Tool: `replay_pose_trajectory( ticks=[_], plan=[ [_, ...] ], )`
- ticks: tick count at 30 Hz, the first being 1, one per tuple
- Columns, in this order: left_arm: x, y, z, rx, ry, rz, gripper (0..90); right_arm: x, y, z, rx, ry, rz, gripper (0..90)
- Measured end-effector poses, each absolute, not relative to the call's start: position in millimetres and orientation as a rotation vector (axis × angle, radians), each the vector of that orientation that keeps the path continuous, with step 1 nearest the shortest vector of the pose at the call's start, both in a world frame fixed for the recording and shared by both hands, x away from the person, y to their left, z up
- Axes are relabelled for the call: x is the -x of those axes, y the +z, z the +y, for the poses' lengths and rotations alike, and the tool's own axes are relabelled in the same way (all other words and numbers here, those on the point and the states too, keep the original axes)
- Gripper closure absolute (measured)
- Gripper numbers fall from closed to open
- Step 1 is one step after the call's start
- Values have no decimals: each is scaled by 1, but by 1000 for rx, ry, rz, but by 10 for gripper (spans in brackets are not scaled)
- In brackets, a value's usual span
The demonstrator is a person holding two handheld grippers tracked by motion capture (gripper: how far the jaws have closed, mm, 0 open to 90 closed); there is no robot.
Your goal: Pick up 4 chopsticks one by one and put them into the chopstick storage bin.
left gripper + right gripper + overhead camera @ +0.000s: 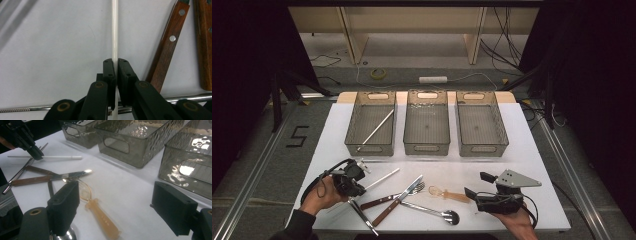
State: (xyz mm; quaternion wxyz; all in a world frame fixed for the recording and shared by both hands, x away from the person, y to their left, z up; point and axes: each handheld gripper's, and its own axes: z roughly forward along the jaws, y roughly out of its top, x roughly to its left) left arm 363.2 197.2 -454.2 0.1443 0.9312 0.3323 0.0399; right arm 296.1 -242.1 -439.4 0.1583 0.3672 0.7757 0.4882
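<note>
My left gripper (360, 188) is at the front left of the white table, shut on a thin white stick (384, 177) that lies flat on the surface. In the left gripper view the pads (110, 71) press on the stick (114, 30) from both sides. The right gripper view shows that same gripper (36, 153) on the stick (62, 157) farther off. My right gripper (477, 185) is held at the front right with its jaws wide apart and nothing between them. An amber translucent spoon (100, 216) lies on the table just below and ahead of it.
Three clear bins stand in a row at the back: left (370, 149) with a white stick (377, 129) inside, middle (426, 148), right (484, 149). A wooden-handled knife and fork (394, 199), a metal spoon (437, 212) and a steel rod (362, 217) lie crossed near the front edge.
</note>
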Motion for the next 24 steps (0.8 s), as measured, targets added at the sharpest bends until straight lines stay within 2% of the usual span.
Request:
replay_pose_trajectory(
  ticks=[9, 24],
  plan=[
    [-360, -438, 197, -2609, 129, 919, 849, -296, -439, -242, -1049, 1396, 2221, 232],
    [-367, -409, 205, -2448, 252, 957, 849, -297, -440, -243, -1054, 1396, 2220, 232]
  ],
)
